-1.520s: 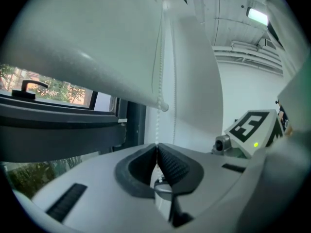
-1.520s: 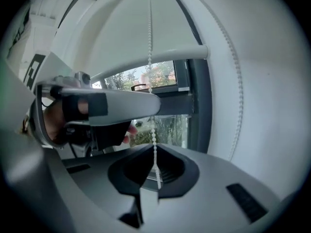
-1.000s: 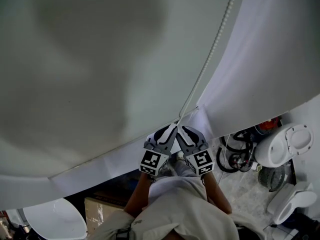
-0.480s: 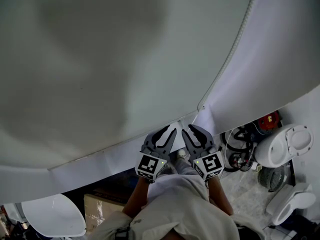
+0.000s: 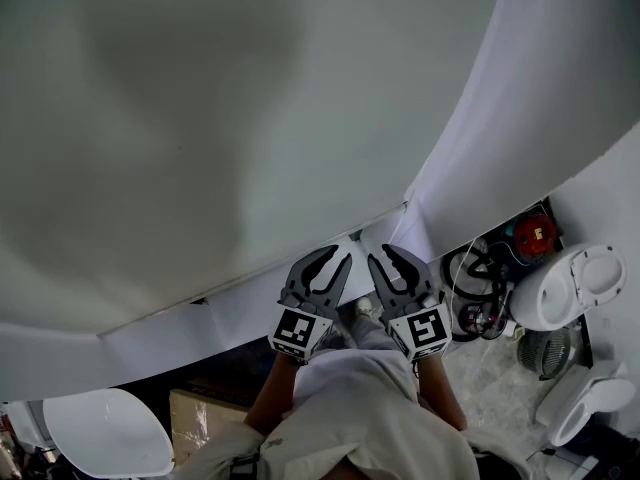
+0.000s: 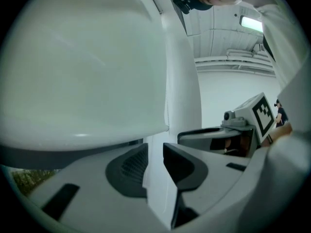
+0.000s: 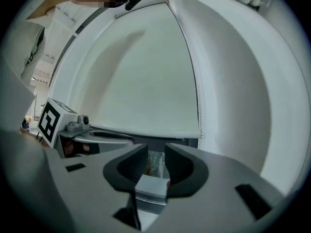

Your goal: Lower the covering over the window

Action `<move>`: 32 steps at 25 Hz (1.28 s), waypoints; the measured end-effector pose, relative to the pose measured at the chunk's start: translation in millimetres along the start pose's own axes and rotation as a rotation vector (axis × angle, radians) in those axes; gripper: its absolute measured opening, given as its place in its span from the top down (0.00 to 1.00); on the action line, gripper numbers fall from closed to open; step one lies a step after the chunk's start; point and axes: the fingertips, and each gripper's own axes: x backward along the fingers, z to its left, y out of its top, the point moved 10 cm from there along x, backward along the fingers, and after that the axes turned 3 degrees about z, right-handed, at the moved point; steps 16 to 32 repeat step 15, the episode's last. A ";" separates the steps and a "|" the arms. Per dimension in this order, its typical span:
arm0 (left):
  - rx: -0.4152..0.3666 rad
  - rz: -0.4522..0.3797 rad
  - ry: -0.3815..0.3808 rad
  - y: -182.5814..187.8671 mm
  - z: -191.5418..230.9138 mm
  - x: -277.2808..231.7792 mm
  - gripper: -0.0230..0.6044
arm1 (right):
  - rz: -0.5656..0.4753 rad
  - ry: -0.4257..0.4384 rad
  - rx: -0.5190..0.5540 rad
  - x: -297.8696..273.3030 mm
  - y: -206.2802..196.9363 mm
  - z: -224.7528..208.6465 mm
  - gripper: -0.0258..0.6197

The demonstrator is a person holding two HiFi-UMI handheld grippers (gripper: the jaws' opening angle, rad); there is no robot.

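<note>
A pale roller blind (image 5: 200,118) hangs over the window, its bottom rail (image 7: 146,130) just beyond both grippers. Under the blind's lower edge in the head view, my left gripper (image 5: 330,258) and right gripper (image 5: 385,252) sit side by side, tips on the white strip below. The left gripper (image 6: 154,152) keeps a narrow gap between its jaws, and only white frame shows through it. The right gripper (image 7: 156,152) has its jaws closing on nothing, with a dark slit under the blind beyond. A bead chain (image 7: 198,81) hangs along the blind's right edge, free of both grippers.
White wall (image 5: 560,88) flanks the blind on the right. On the floor at right lie white round fixtures (image 5: 565,288), a red item (image 5: 535,233) and coiled cables (image 5: 470,273). A cardboard box (image 5: 200,408) and a white round piece (image 5: 95,433) sit lower left. The person's trousers (image 5: 350,408) are below.
The bead chain, which ran down to the two gripper tips a second ago, has swung off and left the head view. The grippers have drawn slightly apart, the right one shifting right.
</note>
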 end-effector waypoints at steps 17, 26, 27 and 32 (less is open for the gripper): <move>-0.002 -0.075 -0.038 19.7 -14.1 2.4 0.82 | -0.038 -0.037 0.022 16.2 17.8 1.1 0.81; -0.002 -0.075 -0.038 19.7 -14.1 2.4 0.82 | -0.038 -0.037 0.022 16.2 17.8 1.1 0.81; -0.002 -0.075 -0.038 19.7 -14.1 2.4 0.82 | -0.038 -0.037 0.022 16.2 17.8 1.1 0.81; -0.002 -0.075 -0.038 19.7 -14.1 2.4 0.82 | -0.038 -0.037 0.022 16.2 17.8 1.1 0.81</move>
